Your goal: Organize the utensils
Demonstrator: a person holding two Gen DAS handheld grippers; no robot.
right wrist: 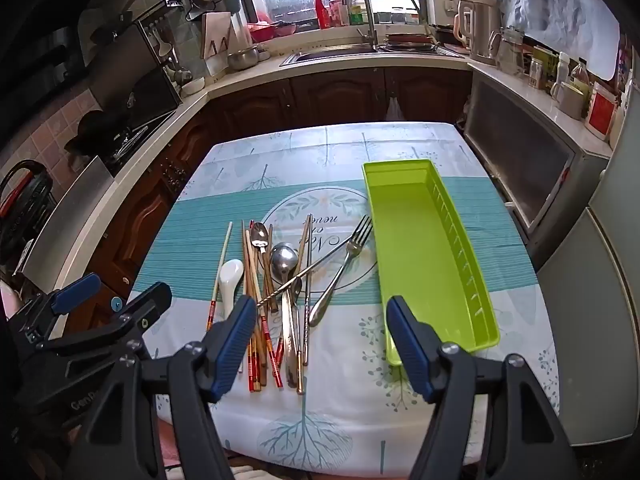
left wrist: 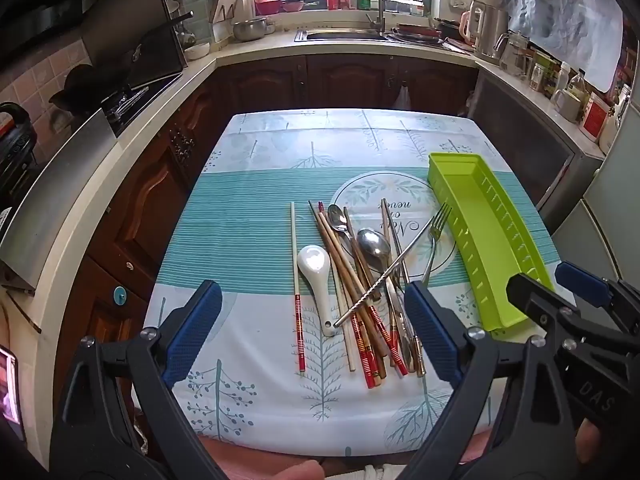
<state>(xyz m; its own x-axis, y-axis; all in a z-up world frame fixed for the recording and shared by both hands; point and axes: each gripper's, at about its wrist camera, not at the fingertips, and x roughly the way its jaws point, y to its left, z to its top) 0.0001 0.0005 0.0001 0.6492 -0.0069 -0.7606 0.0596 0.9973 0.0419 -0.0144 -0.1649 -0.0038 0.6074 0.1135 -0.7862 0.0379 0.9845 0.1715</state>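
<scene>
Nothing sorted yet: green tray [right wrist: 424, 256] lies empty at table's right, chopsticks [left wrist: 360, 280], spoons [left wrist: 374, 244] and fork [right wrist: 344, 268] heaped beside it, left gripper [left wrist: 312, 332] and right gripper [right wrist: 322, 344] both wide, holding nothing

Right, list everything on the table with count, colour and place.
tray: one, lime green, empty, right side of table
fork: one, steel, beside tray's left wall
metal spoons: two at least, steel, in the pile
ceramic spoon: one, white, left of pile
chopsticks: several, wood, red-banded, one steel; one lies apart at left
tablecloth: one, white and teal
left gripper: open, above pile
right gripper: open, between pile and tray
</scene>
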